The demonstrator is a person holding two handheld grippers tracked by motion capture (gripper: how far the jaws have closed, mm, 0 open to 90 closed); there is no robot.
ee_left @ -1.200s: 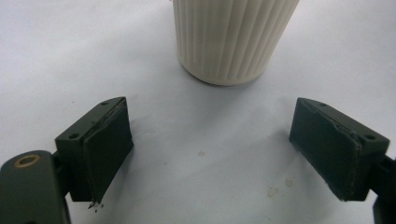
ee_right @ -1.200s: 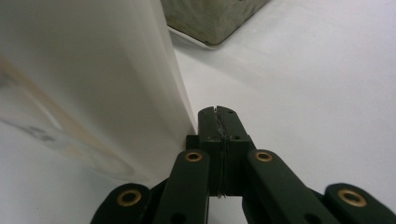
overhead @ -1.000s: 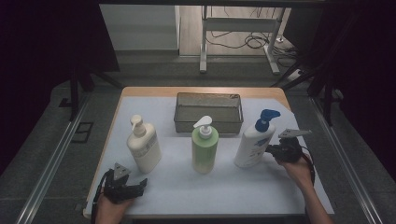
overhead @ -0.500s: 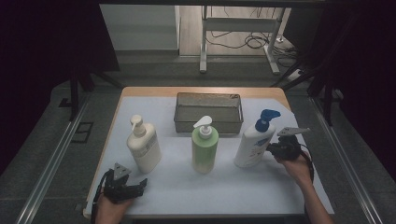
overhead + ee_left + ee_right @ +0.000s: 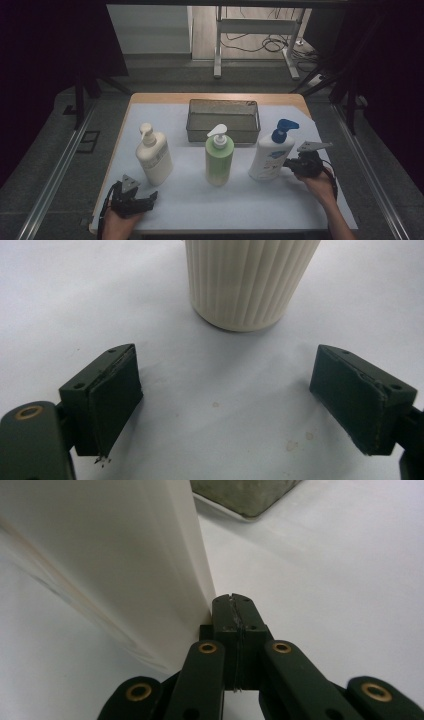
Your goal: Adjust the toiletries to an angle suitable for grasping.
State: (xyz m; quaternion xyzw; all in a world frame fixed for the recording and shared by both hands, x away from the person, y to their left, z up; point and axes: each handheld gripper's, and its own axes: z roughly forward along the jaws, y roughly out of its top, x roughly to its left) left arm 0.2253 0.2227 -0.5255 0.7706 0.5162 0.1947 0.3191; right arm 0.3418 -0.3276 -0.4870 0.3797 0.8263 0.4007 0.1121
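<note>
At the left of the desk (image 5: 175,200) the left hand-held gripper (image 5: 131,200) rests low on the white surface with its jaws spread wide and nothing between them, aimed at the base of the cream pump bottle (image 5: 154,157) standing just ahead of it. The green pump bottle (image 5: 219,159) stands in the middle, and behind it sits the grey mesh basket (image 5: 223,131) with nothing visible inside. At the right, the right hand-held gripper (image 5: 292,165) has its jaws pressed together, their tips touching the side of the white bottle with the blue pump (image 5: 271,155), which stands upright on the desk near the basket's right corner. Judging from this, the work has barely begun: all three bottles are outside the basket and none is gripped. Compared with a second ago, nothing has visibly moved; bottles and both hands sit where they were.
</note>
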